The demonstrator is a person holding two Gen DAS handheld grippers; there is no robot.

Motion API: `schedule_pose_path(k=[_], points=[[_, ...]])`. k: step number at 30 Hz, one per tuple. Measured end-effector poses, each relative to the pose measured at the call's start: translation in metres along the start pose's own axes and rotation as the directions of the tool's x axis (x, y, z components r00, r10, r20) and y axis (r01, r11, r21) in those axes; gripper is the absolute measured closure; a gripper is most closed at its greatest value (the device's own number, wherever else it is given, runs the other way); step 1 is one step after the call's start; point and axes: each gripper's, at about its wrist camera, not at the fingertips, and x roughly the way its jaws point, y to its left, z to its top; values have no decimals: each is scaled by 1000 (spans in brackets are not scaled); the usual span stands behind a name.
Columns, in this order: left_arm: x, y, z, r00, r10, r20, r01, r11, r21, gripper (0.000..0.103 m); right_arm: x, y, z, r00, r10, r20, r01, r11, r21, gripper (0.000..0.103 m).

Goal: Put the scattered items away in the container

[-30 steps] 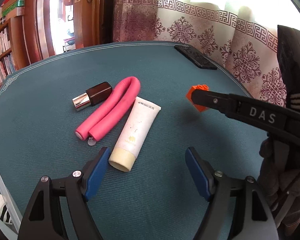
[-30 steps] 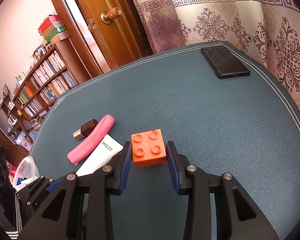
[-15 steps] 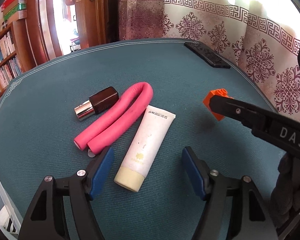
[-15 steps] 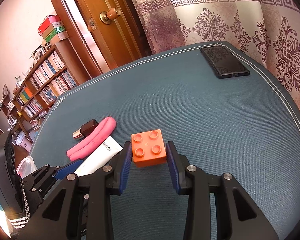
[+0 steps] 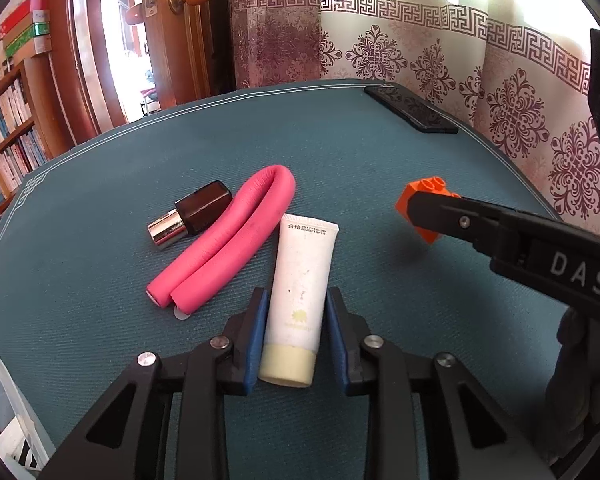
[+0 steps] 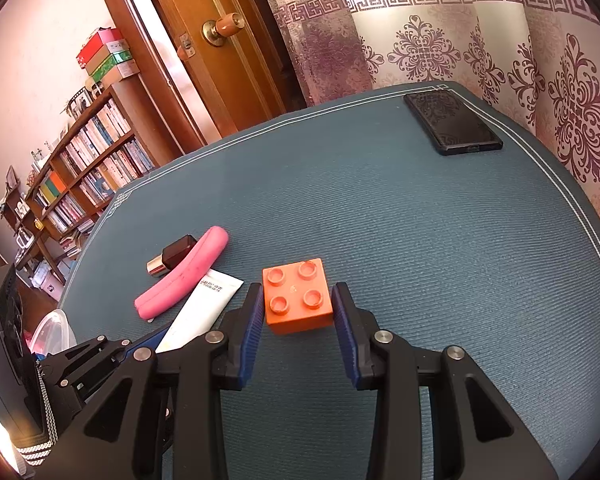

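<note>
A white cream tube [image 5: 300, 264] lies on the teal tablecloth with its cap toward me. My left gripper [image 5: 296, 300] is shut on it, blue pads pressing both sides just above the cap. To its left lie a folded pink foam roller [image 5: 236, 248] and a brown bottle with a silver cap [image 5: 198, 216]. My right gripper [image 6: 298, 294] is shut on an orange four-stud brick [image 6: 296, 296], which in the left wrist view [image 5: 416, 204] looks slightly off the cloth. The tube [image 6: 208, 304], roller [image 6: 188, 276] and bottle [image 6: 172, 258] show left of the brick.
A clear plastic container [image 5: 4, 400] sits at the near left table edge; its rim [image 6: 54, 332] also shows in the right wrist view. A black phone [image 6: 452, 124] lies at the far right corner. Curtains hang behind the table; a door and bookshelves stand to the left.
My left gripper moved forward over the tube and its jaws went from wide open to shut on it. The right gripper kept hold of the orange brick without visibly moving.
</note>
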Motion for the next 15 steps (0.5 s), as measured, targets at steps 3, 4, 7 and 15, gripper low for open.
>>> schedule_pose_path(k=[3,4,7,15], points=[[-3,3,-3,1000,-8,6,8,999,-31,74,-1,1,0,1000,3,3,-3,1000,-2,65],[-4,4,-4,1000,-8,8,8,999,-41,74,-1,1,0,1000,4,3,-4,1000,-3,65],[-9,6,-9,1000,-7,13,7,998,-64,74,-1,2,0,1000,5,3,-5,1000,-3,65],[-24,11,-25,999,-25,23,27,993,-114,74,-2,5,-1,1000,6,6,-6,1000,-10,65]])
